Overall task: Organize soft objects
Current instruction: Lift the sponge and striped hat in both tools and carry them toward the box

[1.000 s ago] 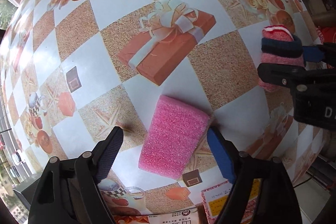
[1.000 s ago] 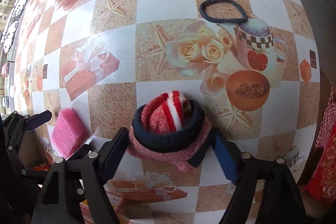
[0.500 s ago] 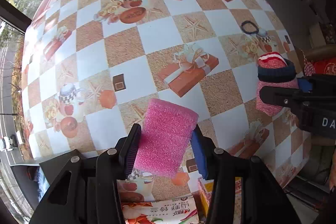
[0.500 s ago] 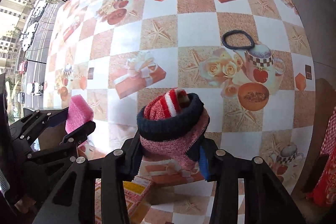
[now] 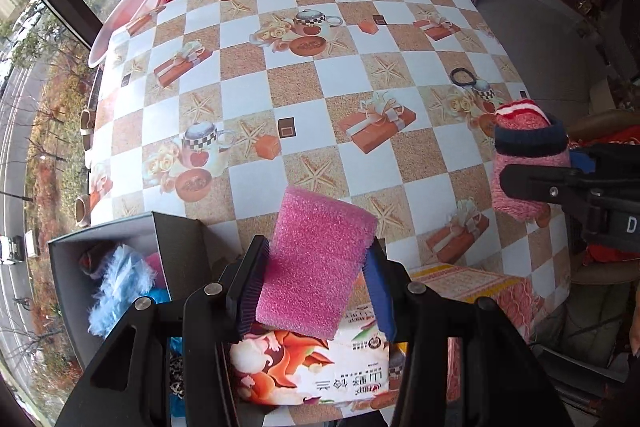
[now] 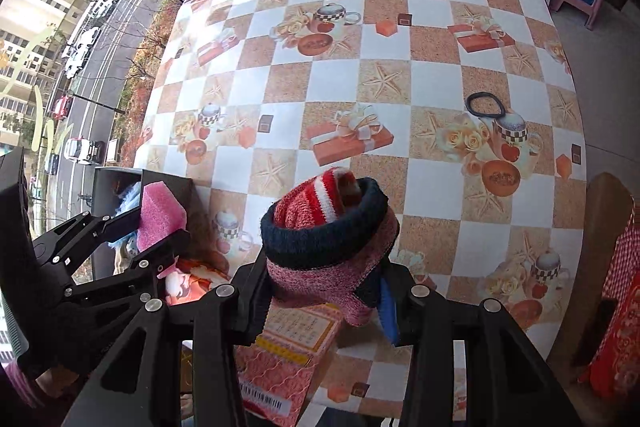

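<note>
Both items are lifted clear of the worktop (image 5: 320,75); neither is yet stowed. The left tongs (image 5: 316,287) pinch a pink foam block (image 5: 316,263), held just right of the grey box (image 5: 120,255), which already contains blue fluffy material. The right tongs (image 6: 324,291) pinch a rolled sock bundle (image 6: 332,235), pink-red knit with a navy cuff, well right of that box. A black hair band (image 6: 484,105) lies on the worktop, judged outstanding.
</note>
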A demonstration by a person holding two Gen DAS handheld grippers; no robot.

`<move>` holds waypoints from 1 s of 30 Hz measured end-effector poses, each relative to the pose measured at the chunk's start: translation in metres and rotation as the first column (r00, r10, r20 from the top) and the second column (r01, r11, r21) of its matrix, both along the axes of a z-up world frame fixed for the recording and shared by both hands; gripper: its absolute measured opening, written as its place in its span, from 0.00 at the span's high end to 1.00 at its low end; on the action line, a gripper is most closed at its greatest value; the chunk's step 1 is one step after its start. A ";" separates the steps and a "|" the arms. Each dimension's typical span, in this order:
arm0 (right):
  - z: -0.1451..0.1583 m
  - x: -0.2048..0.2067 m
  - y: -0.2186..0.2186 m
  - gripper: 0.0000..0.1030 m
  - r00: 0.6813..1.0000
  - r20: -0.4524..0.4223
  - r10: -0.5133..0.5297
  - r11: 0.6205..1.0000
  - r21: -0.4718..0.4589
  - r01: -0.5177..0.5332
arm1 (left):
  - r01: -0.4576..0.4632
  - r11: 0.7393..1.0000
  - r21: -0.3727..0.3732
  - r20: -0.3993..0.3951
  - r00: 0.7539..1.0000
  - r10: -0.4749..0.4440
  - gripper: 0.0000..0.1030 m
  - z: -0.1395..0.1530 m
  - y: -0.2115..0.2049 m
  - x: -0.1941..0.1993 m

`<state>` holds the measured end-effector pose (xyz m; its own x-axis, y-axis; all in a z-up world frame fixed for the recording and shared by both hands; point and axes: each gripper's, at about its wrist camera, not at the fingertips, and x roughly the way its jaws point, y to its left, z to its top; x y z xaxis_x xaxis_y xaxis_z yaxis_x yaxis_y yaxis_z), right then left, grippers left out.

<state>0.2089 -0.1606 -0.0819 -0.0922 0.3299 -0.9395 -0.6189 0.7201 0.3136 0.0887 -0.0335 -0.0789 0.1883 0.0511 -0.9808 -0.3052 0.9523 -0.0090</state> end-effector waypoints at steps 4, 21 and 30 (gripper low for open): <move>0.015 -0.024 -0.004 0.56 1.000 0.003 0.015 1.000 0.006 -0.015 | 0.003 1.000 -0.013 0.009 1.000 -0.003 0.51 0.010 -0.003 -0.022; 0.032 -0.108 -0.028 0.56 0.999 -0.025 0.044 0.998 -0.035 -0.045 | 0.047 0.998 -0.050 0.005 0.999 -0.047 0.51 0.018 -0.012 -0.094; 0.027 -0.141 -0.030 0.56 0.996 -0.058 0.060 0.996 -0.062 -0.063 | 0.111 0.991 -0.073 0.017 0.994 -0.110 0.51 0.021 -0.021 -0.113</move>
<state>0.0682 -0.1902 -0.0550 -0.1640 0.2618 -0.9511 -0.6453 0.7008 0.3041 -0.0242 -0.0545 -0.0582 0.2010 -0.0432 -0.9786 -0.1974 0.9767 -0.0837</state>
